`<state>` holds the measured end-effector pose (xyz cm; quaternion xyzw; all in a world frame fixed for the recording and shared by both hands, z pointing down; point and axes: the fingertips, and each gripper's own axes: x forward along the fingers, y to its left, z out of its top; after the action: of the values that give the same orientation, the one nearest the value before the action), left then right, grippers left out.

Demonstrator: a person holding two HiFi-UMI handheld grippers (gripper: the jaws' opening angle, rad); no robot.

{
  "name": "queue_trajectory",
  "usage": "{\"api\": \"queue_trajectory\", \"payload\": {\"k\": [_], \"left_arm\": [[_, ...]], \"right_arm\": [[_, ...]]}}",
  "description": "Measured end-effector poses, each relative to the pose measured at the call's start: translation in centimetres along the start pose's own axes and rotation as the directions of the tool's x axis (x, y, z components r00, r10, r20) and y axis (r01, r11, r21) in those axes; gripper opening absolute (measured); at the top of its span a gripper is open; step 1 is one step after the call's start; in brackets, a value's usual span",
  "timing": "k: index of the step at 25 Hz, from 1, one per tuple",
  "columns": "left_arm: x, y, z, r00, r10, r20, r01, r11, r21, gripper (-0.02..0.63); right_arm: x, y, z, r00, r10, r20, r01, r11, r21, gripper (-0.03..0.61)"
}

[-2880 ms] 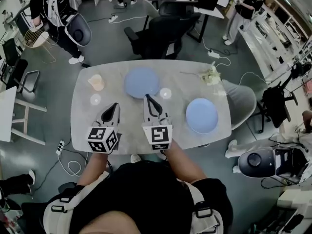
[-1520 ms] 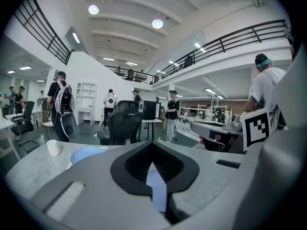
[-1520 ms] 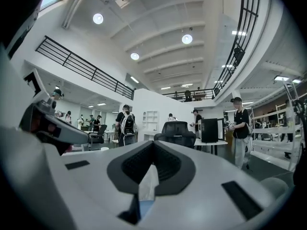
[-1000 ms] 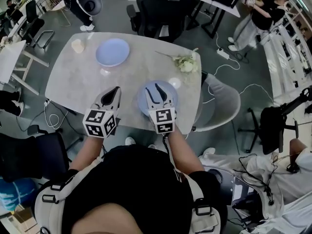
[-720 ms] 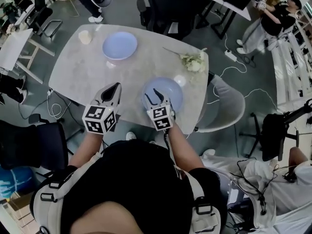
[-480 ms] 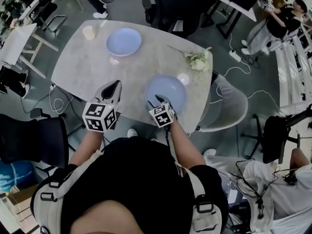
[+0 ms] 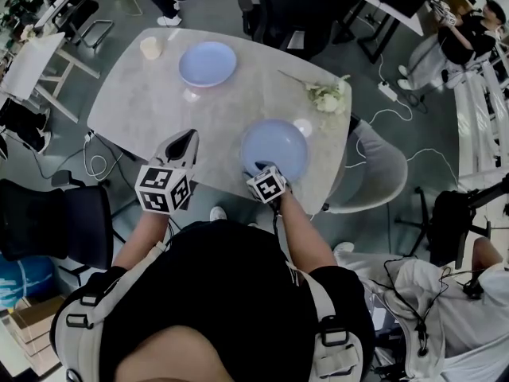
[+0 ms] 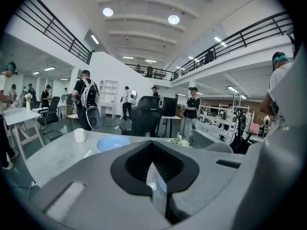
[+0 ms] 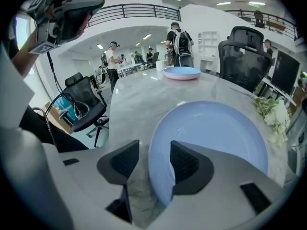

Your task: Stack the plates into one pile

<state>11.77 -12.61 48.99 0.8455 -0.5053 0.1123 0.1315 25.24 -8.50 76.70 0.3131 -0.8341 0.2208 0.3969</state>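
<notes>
The near plate (image 7: 278,143), pale blue, lies flat on the grey marbled table (image 7: 143,106) close to its near edge, toward the right-hand end. The far plate (image 7: 207,63), the same pale blue, sits well apart from it by the far edge, toward the left end, so the two are not yet stacked. The right gripper (image 9: 153,146) tilts steeply down at the near plate's nearest rim. Its jaws have just been opening and stand wide apart, with that rim running between them. The left jaw is outside the plate over bare table, the right jaw is over the plate's inner surface, and neither pad presses on it. The left gripper (image 7: 188,136) is held over the near edge to the left of the near plate, apart from it, pointing across the table toward the far plate. Its jaws are together on nothing, with only a thin slit showing between the pads. A pale cup (image 7: 151,48) stands at the far left corner, near the far plate. A bunch of white flowers (image 7: 327,96) lies by the right edge near the far right corner. A small round pale object (image 7: 302,126) rests just beside the near plate's far right rim; what it is I cannot tell. A black office chair (image 7: 290,10) stands beyond the far edge.
</notes>
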Motion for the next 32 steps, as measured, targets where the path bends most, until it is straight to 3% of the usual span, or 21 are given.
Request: {"api": "queue_trajectory", "payload": {"k": [6, 11, 12, 14, 17, 20, 24, 29, 32], "left_arm": [[-1.0, 0.2, -0.1, 1.000, 0.002, 0.005, -0.002, 1.000, 0.003, 0.003], [-1.9, 0.7, -0.3, 1.000, 0.011, 0.007, -0.011, 1.000, 0.001, 0.003], [-2.0, 0.7, -0.3, 1.000, 0.012, 0.007, -0.012, 1.000, 0.000, 0.003], [-2.2, 0.9, -0.5, 1.000, 0.016, 0.008, -0.016, 1.000, -0.002, 0.003], [-2.6, 1.2, -0.6, 1.000, 0.020, 0.009, -0.020, 1.000, -0.006, 0.003], [-3.0, 1.2, -0.5, 1.000, 0.019, 0.015, -0.019, 1.000, -0.010, 0.003], [-3.4, 1.1, -0.5, 1.000, 0.019, 0.023, -0.019, 1.000, -0.014, 0.003], [-3.6, 0.8, -0.5, 1.000, 0.013, 0.023, -0.012, 1.000, -0.013, 0.003], [-3.5, 0.4, -0.4, 1.000, 0.008, 0.030, -0.008, 1.000, -0.012, 0.003]], "right_arm": [[1.9, 1.5, -2.2, 0.992, -0.001, -0.124, -0.014, 0.993, -0.120, 0.183], [2.3, 0.9, -4.4, 0.969, -0.065, -0.238, 0.021, 0.983, -0.184, 0.176], [2.3, 0.7, -4.6, 0.965, -0.085, -0.247, 0.036, 0.980, -0.197, 0.168], [2.3, 0.1, -5.0, 0.956, -0.140, -0.258, 0.077, 0.968, -0.239, 0.093], [2.2, -0.1, -5.0, 0.943, -0.199, -0.267, 0.111, 0.943, -0.314, 0.077], [1.5, -0.3, -4.5, 0.931, -0.271, -0.243, 0.161, 0.906, -0.392, 0.052], [-0.4, -1.3, -2.0, 0.915, -0.384, -0.125, 0.290, 0.840, -0.459, 0.025], [-2.7, -2.0, 0.6, 0.895, -0.445, -0.026, 0.373, 0.780, -0.503, 0.026], [-4.1, -2.0, 2.4, 0.875, -0.481, 0.045, 0.426, 0.724, -0.543, 0.025]]}}
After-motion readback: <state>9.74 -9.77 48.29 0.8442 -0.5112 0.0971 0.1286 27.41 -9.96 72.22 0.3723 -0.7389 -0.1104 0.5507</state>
